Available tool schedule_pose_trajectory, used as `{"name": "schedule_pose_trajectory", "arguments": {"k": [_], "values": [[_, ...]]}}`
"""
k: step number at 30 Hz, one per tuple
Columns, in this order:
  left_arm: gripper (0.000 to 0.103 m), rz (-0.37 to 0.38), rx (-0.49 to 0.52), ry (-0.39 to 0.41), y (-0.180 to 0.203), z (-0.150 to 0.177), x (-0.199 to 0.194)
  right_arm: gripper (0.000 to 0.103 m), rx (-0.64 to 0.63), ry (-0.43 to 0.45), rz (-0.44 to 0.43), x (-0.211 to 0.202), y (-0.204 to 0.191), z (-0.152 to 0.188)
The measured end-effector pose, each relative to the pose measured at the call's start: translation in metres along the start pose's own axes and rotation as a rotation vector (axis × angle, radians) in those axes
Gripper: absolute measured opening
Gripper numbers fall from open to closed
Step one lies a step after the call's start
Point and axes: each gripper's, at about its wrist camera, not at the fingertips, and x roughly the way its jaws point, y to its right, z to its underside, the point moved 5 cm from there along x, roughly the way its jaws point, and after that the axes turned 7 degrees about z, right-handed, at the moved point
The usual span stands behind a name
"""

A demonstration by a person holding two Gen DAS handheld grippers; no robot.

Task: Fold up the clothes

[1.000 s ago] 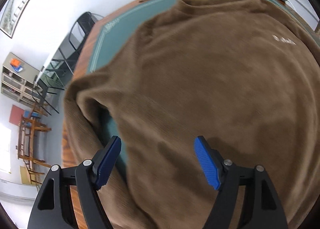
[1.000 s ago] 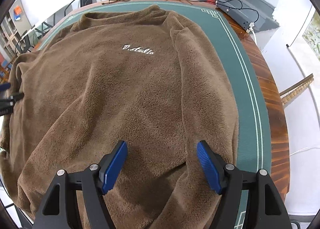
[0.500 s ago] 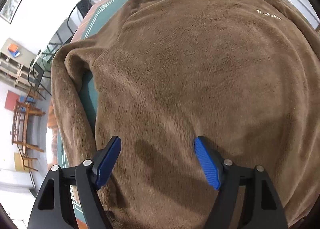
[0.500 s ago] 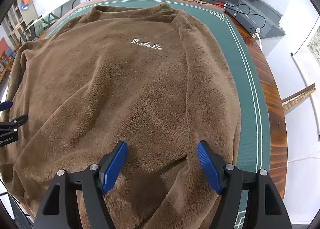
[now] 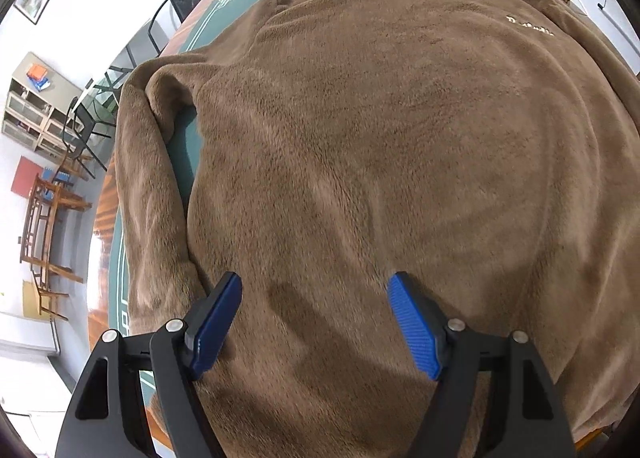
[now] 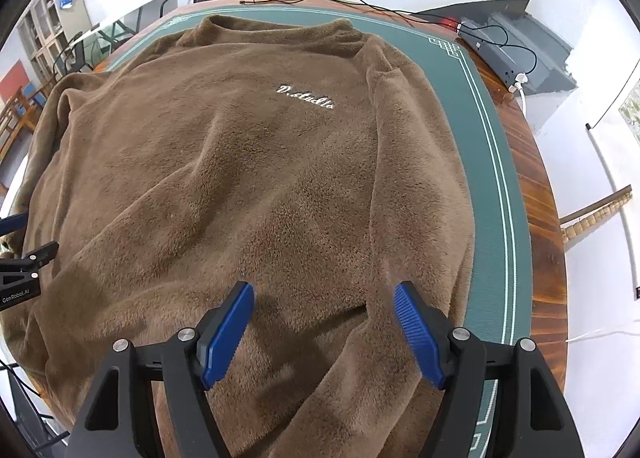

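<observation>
On top of the green mat (image 6: 486, 162) that covers the round wood table (image 6: 538, 194) we see a big brown fuzzy sweater (image 6: 240, 186), spread flat w/ its front up. Its neck points to the far edge of the table, and white letters (image 6: 305, 97) sit on the chest. One sleeve (image 5: 148, 194) lies down the mat's left edge, w/ a strip of green showing btwn it and the body. Our other sleeve (image 6: 416, 178) lies along the right side, close to the mat's white border lines. Our left gripper (image 5: 314, 320) hangs over the bottom left part of the sweater, blue jaws wide apart, nothing in them. Our right gripper (image 6: 324, 324) hangs over the bottom right part, near that sleeve, jaws wide apart too & empty. Black cords (image 6: 360, 2) and a power strip (image 6: 490, 54) sit at the far right edge of the table.
</observation>
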Motion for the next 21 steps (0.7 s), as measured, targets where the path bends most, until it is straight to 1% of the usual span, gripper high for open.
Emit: {"name": "schedule_pose_trajectory", "arguments": {"k": [6,13,21], "values": [[0.08,0.005,-0.021,0.005,0.005,0.008,-0.006,0.075,-0.001,0.011,0.0,-0.005,0.003,0.005],[0.08,0.016,-0.016,0.007,0.012,0.004,-0.006,0.075,0.002,0.023,0.001,-0.01,0.007,0.01],[0.08,0.037,-0.009,-0.002,0.025,0.003,-0.006,0.075,0.015,0.017,0.0,-0.007,0.012,0.013]]}}
